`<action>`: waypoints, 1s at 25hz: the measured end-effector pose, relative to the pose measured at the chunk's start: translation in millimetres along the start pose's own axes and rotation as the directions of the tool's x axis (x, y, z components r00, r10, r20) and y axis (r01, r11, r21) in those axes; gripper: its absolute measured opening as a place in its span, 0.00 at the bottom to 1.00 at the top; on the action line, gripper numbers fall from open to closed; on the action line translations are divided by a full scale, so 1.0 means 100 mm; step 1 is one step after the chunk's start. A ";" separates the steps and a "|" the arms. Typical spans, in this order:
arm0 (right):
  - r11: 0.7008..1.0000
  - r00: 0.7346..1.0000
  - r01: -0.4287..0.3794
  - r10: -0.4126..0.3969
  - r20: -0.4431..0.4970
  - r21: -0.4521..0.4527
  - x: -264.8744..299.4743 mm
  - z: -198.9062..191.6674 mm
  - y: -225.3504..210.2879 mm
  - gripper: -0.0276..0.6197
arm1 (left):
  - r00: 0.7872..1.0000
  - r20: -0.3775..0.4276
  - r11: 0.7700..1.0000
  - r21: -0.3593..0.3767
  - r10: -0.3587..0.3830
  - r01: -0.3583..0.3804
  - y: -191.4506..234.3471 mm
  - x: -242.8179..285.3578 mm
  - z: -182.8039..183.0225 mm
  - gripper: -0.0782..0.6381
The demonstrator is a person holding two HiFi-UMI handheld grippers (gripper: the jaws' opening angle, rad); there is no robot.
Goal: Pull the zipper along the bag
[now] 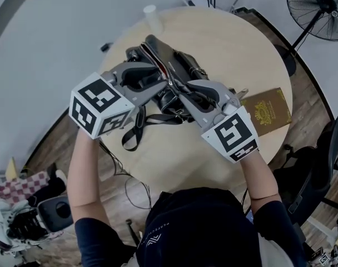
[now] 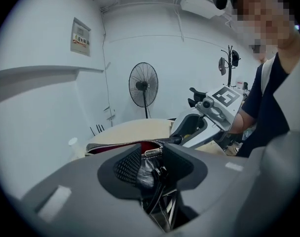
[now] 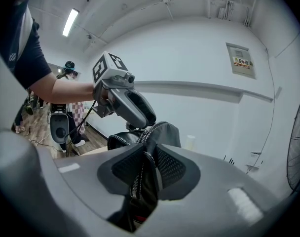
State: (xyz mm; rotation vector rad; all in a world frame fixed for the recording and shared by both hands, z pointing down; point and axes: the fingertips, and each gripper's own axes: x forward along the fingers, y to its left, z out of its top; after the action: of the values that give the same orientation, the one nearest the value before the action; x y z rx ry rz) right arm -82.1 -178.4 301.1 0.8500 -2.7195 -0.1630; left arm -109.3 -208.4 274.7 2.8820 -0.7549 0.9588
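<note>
A black bag (image 1: 180,65) lies in the middle of the round table (image 1: 235,43), its zipper partly open over a red lining (image 2: 146,146). My left gripper (image 1: 163,87) comes in from the left. Its jaws (image 2: 151,164) stand open around the metal zipper pull (image 2: 152,153), and the pads do not press on it. Reaching in from the right, my right gripper (image 1: 183,90) is shut (image 3: 149,169) on the bag's edge, with the zipper teeth (image 3: 136,181) running between its pads. The two grippers' tips almost meet over the bag.
A white cup (image 1: 152,15) stands at the table's far edge. A brown box with gold print (image 1: 266,113) lies at the right. The bag's strap (image 1: 137,129) trails toward the near edge. A floor fan (image 1: 319,10) stands beyond the table.
</note>
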 end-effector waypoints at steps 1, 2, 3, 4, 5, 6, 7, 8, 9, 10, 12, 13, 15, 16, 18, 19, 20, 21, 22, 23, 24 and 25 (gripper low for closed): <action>1.000 1.000 -0.001 0.001 0.000 -0.003 0.00 0.00 0.00 0.18 | 1.000 -0.012 1.000 -0.006 -0.023 0.022 0.00 0.02 -0.01 0.33; 1.000 1.000 -0.002 0.002 -0.001 -0.008 0.00 0.00 0.00 0.18 | 0.999 -0.023 0.999 -0.009 -0.043 0.043 0.00 0.04 -0.01 0.34; 1.000 1.000 -0.003 0.003 -0.003 -0.013 0.00 0.00 0.01 0.18 | 0.998 -0.032 0.998 -0.010 -0.061 0.061 0.00 0.05 -0.02 0.34; 1.000 1.000 -0.005 0.005 -0.004 -0.017 -0.01 0.00 0.01 0.18 | 0.996 -0.040 0.997 -0.009 -0.078 0.078 0.00 0.05 -0.02 0.34; 1.000 1.000 -0.008 0.008 -0.004 -0.019 -0.01 0.00 0.01 0.18 | 0.994 -0.050 0.996 -0.006 -0.095 0.094 0.01 0.06 -0.01 0.35; 1.000 1.000 -0.011 0.011 -0.003 -0.019 -0.01 0.00 0.01 0.18 | 0.992 -0.061 0.994 -0.004 -0.114 0.114 0.01 0.07 -0.01 0.36; 1.000 1.000 -0.014 0.014 -0.002 -0.018 -0.02 0.00 0.01 0.18 | 0.988 -0.072 0.991 -0.004 -0.136 0.136 0.00 0.08 -0.01 0.36; 1.000 1.000 -0.017 0.017 0.000 -0.018 -0.03 0.00 0.01 0.18 | 0.983 -0.082 0.987 -0.010 -0.162 0.162 0.00 0.09 -0.01 0.36; 1.000 1.000 -0.020 0.020 0.000 -0.018 -0.03 -0.01 0.01 0.18 | 0.978 -0.091 0.982 -0.021 -0.190 0.189 -0.01 0.10 -0.01 0.36; 1.000 1.000 -0.023 0.023 0.001 -0.020 -0.04 -0.01 0.02 0.18 | 0.971 -0.097 0.976 -0.036 -0.218 0.216 -0.02 0.11 -0.01 0.36; 0.999 1.000 -0.028 0.029 0.002 -0.023 -0.04 -0.01 0.03 0.18 | 0.958 -0.104 0.963 -0.060 -0.266 0.261 -0.03 0.13 -0.02 0.36; 0.999 1.000 -0.031 0.031 0.002 -0.024 -0.04 -0.01 0.03 0.18 | 0.953 -0.106 0.959 -0.063 -0.283 0.277 -0.03 0.13 -0.02 0.36; 0.999 0.999 -0.035 0.036 0.003 -0.026 -0.05 -0.01 0.04 0.18 | 0.946 -0.114 0.953 -0.047 -0.304 0.300 -0.03 0.14 -0.02 0.38; 0.999 0.999 -0.038 0.038 0.004 -0.026 -0.05 -0.01 0.04 0.18 | 0.942 -0.123 0.950 -0.036 -0.313 0.311 -0.03 0.15 -0.02 0.39; 0.999 0.999 -0.041 0.041 0.004 -0.025 -0.05 -0.01 0.04 0.18 | 0.930 -0.142 0.941 -0.024 -0.338 0.338 -0.03 0.16 -0.02 0.39; 0.999 0.999 -0.042 0.042 0.004 -0.024 -0.04 -0.01 0.04 0.18 | 0.924 -0.151 0.935 -0.023 -0.352 0.353 -0.04 0.17 -0.02 0.39; 0.999 0.999 -0.043 0.044 0.004 -0.023 -0.04 -0.01 0.04 0.18 | 0.917 -0.156 0.930 -0.022 -0.366 0.368 -0.04 0.17 -0.02 0.39; 0.999 0.999 -0.044 0.044 0.003 -0.022 -0.03 -0.01 0.04 0.18 | 0.912 -0.158 0.925 -0.022 -0.379 0.380 -0.05 0.18 -0.02 0.39; 0.999 0.999 -0.045 0.045 0.002 -0.023 -0.03 -0.01 0.04 0.18 | 0.907 -0.158 0.920 -0.022 -0.390 0.391 -0.05 0.18 -0.03 0.38; 0.999 0.999 -0.046 0.046 0.001 -0.024 -0.03 -0.01 0.04 0.18 | 0.903 -0.157 0.915 -0.022 -0.400 0.402 -0.07 0.18 -0.05 0.38; 0.999 0.999 -0.047 0.047 -0.001 -0.026 -0.03 -0.01 0.05 0.18 | 0.898 -0.155 0.910 -0.023 -0.413 0.414 -0.08 0.19 -0.06 0.38; 0.998 0.999 -0.048 0.048 -0.003 -0.027 -0.03 -0.02 0.05 0.18 | 0.891 -0.153 0.903 -0.026 -0.427 0.428 -0.10 0.19 -0.07 0.36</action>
State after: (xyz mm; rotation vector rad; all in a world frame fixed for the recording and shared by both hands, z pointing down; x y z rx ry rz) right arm -82.0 -172.6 303.0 0.7756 -2.7266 -0.1885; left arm -95.3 -206.8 293.0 2.7530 -0.0904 1.0990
